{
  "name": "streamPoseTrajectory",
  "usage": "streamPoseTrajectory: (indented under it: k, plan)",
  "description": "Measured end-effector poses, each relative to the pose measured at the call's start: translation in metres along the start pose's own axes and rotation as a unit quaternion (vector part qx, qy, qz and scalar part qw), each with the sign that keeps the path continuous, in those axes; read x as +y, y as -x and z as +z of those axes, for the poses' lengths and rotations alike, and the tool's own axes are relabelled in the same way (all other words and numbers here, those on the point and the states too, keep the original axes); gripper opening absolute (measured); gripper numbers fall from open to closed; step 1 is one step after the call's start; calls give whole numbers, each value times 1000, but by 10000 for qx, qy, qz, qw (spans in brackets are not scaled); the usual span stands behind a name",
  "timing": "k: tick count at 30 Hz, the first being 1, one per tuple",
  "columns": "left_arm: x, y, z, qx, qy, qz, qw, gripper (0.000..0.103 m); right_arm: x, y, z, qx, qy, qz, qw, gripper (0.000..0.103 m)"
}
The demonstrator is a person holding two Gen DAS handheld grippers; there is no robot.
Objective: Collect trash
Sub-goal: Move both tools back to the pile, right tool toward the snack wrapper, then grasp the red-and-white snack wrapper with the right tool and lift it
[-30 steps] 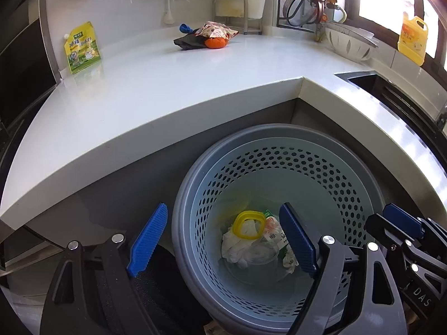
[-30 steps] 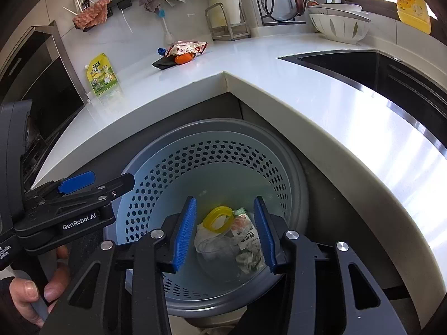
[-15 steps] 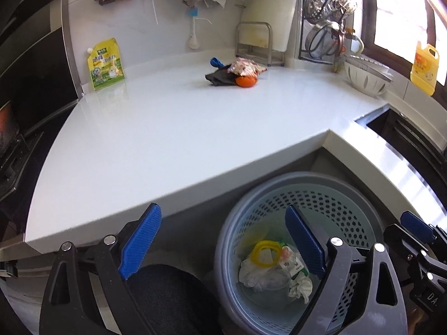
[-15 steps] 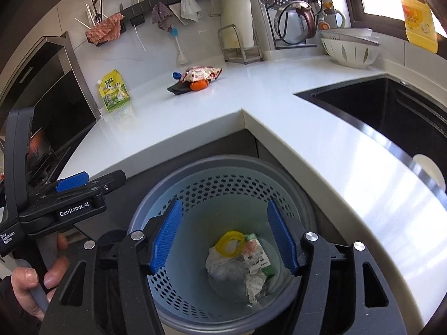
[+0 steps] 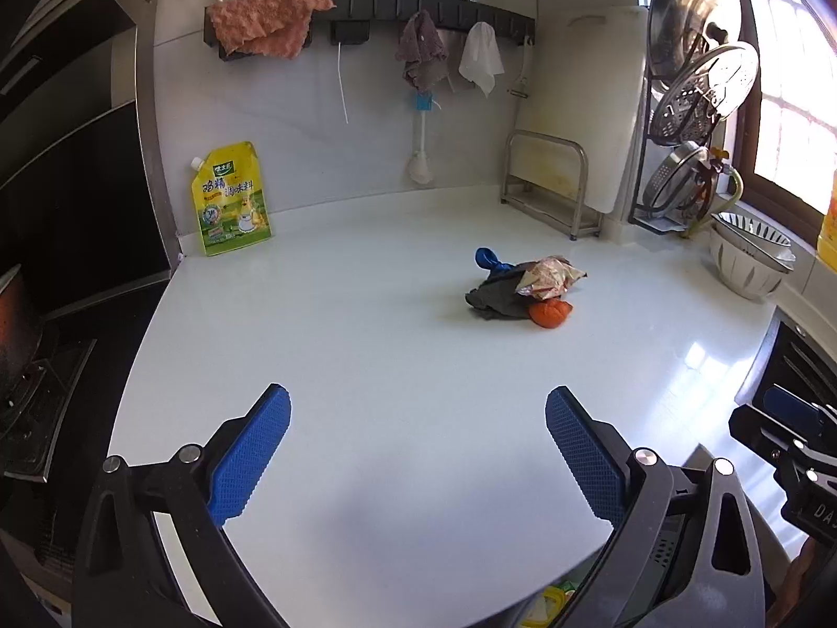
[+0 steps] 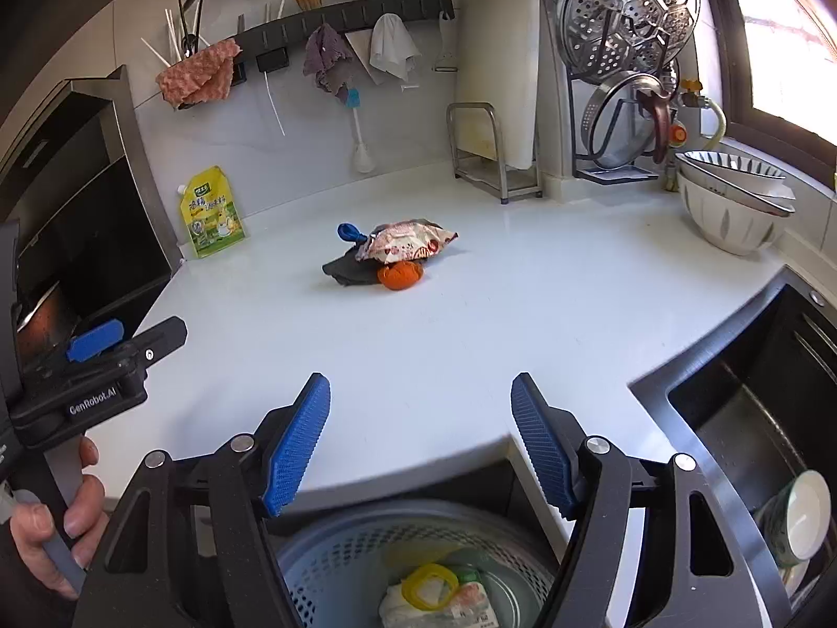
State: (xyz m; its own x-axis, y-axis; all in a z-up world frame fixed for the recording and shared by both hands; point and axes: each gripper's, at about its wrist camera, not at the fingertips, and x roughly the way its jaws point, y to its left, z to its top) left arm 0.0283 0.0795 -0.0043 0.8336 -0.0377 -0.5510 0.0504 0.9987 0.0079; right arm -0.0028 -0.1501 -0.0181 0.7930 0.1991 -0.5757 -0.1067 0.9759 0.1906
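Note:
A small pile of trash lies on the white counter (image 5: 366, 366): a crinkled snack wrapper (image 5: 549, 277) on a dark grey rag (image 5: 494, 301), an orange ball-like lump (image 5: 549, 313) and a blue balloon piece (image 5: 489, 257). The right wrist view shows the wrapper (image 6: 410, 243), the orange lump (image 6: 400, 273) and the rag (image 6: 348, 271). My left gripper (image 5: 418, 458) is open and empty above the counter's near part. My right gripper (image 6: 421, 442) is open and empty over the counter edge. The blue-grey perforated trash basket (image 6: 335, 554) below holds paper and a yellow ring (image 6: 429, 583).
A yellow-green refill pouch (image 5: 230, 199) leans on the back wall. A metal rack (image 5: 549, 183) and cutting board stand at the back. Bowls (image 6: 732, 199) sit at the right, beside a pot-lid stand. A dark sink (image 6: 748, 418) lies right. A stove is at left.
Both grippers have risen from above the trash basket to counter height and tilted up. The basket has dropped to the bottom of view. The pile on the counter has not moved.

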Motion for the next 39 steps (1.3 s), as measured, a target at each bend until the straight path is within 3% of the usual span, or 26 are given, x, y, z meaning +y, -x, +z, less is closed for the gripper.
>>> streamPoseTrajectory:
  k: [9,18,29,33,35,37,39]
  plan:
    - [20,-65,33,43,15,116,9999,96,18,-93,62,183,212,-48,9996,69]
    - [27,-98,36,238,111,104,9996,96,41,-161,83,428,399,-161,9982,69]
    - [26,-104,34,356,171,-55,9992,96,46,-201,92,698,488,-490,9952,67]
    - [22,-104,34,363,108,-34,9993,96,44,-208,94,841,474,-382,9946,39]
    - [19,-105,35,370,93,-30,9993,96,42,-206,93,804,465,-320,9952,36]
    - [17,-105,36,365,89,-45,9993,96,37,-203,93,801,425,-230,9956,19]
    - [12,-105,37,375,90,-71,9992,96,29,-198,93,800,337,-130,9961,18]
